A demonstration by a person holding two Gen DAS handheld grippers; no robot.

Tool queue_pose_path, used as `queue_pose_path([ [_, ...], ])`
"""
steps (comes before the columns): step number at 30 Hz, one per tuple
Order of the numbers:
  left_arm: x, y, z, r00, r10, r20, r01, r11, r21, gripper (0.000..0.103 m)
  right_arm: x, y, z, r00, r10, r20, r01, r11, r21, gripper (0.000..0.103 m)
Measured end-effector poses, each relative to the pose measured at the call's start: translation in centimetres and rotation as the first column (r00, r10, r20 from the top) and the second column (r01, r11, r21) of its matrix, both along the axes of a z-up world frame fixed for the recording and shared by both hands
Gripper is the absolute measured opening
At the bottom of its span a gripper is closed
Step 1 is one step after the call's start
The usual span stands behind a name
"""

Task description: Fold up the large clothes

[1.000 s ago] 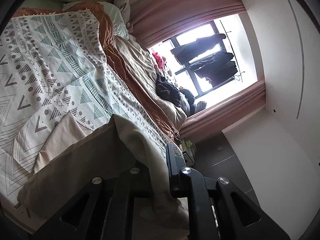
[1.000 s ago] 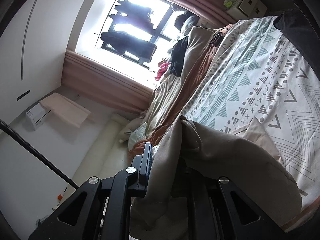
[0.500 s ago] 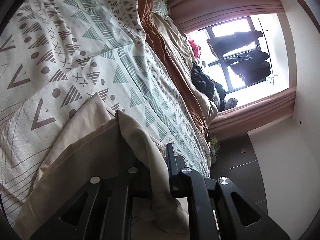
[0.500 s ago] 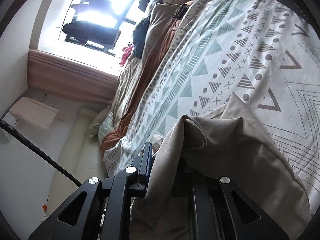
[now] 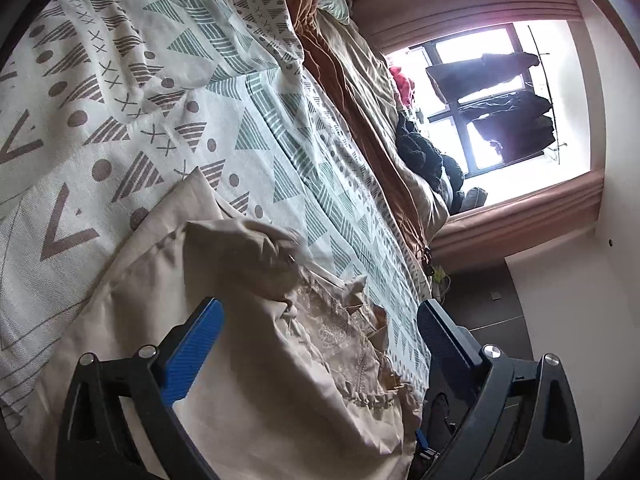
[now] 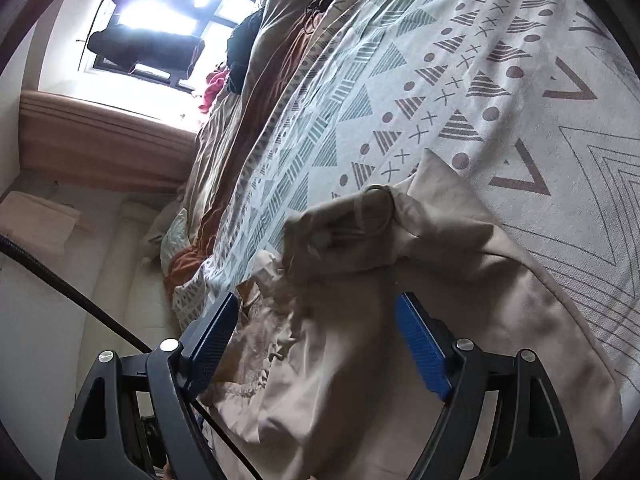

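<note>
L gripper just opened; beige garment loose btwn jaws.

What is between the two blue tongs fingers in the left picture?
In the left wrist view, the beige cloth lies between the blue fingers of the left tongs, loose on the patterned bedspread. The fingers have just opened and do not press it.

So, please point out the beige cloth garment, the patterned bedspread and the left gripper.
beige cloth garment [image 5: 256, 248]: left wrist view, crumpled top fold.
patterned bedspread [image 5: 168, 80]: left wrist view, bare printed area.
left gripper [image 5: 320, 312]: left wrist view, between the fingertips.
</note>
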State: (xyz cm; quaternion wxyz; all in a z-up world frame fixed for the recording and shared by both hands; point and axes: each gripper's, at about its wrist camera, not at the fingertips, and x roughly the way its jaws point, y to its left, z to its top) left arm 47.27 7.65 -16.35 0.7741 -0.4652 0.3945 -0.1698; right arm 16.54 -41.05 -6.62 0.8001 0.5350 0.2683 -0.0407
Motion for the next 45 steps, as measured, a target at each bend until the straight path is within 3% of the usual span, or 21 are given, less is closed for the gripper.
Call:
queue_pose_path([
  [6, -2.3, 0.8, 0.9, 1.000, 0.007, -0.016, -0.006, 1.000, 0.029, 0.099, -0.1, 2.6, 3.0, 0.998, 0.018, -0.063, -0.025, 0.993, -0.112, 0.080],
  [12, -6.0, 3.0, 0.9, 0.997, 0.044, -0.058, -0.039, 0.995, 0.091, 0.099, 0.8, 6.9, 5.6, 0.990, 0.068, -0.120, -0.098, 0.959, -0.267, 0.080],
  [21, -11.3, 6.8, 0.2, 0.987, 0.130, -0.091, -0.118, 0.985, 0.127, 0.099, 5.2, 13.4, 7.5, 0.959, 0.235, -0.156, -0.275, 0.901, -0.334, 0.079],
  [23, -12.2, 7.6, -0.5, 0.982, 0.146, -0.120, -0.129, 0.982, 0.136, 0.099, 6.5, 15.5, 7.9, 0.943, 0.282, -0.175, -0.327, 0.877, -0.351, 0.074],
  [29, -14.2, 8.8, -2.1, 0.976, 0.149, -0.161, -0.129, 0.983, 0.127, 0.099, 10.5, 19.7, 6.8, 0.897, 0.355, -0.264, -0.434, 0.822, -0.368, 0.061],
  [31, -14.8, 9.0, -2.6, 0.974, 0.149, -0.171, -0.130, 0.984, 0.123, 0.099, 11.7, 20.7, 6.1, 0.883, 0.365, -0.294, -0.457, 0.811, -0.367, 0.052],
  [38, -15.3, 9.0, -4.5, 0.968, 0.135, -0.213, -0.115, 0.988, 0.105, 0.099, 16.3, 23.6, 3.6, 0.836, 0.381, -0.395, -0.522, 0.774, -0.359, 0.050],
  [40, -15.2, 9.0, -5.0, 0.966, 0.129, -0.225, -0.110, 0.989, 0.095, 0.099, 17.6, 24.5, 2.6, 0.818, 0.377, -0.434, -0.543, 0.756, -0.366, 0.041],
  [42, -15.2, 8.9, -5.2, 0.965, 0.125, -0.229, -0.105, 0.990, 0.096, 0.099, 19.1, 25.3, 1.1, 0.792, 0.368, -0.487, -0.569, 0.733, -0.372, 0.040],
  [45, -15.2, 8.8, -5.2, 0.965, 0.121, -0.234, -0.099, 0.990, 0.104, 0.099, 20.2, 26.2, -0.8, 0.779, 0.326, -0.535, -0.578, 0.703, -0.414, 0.019],
])
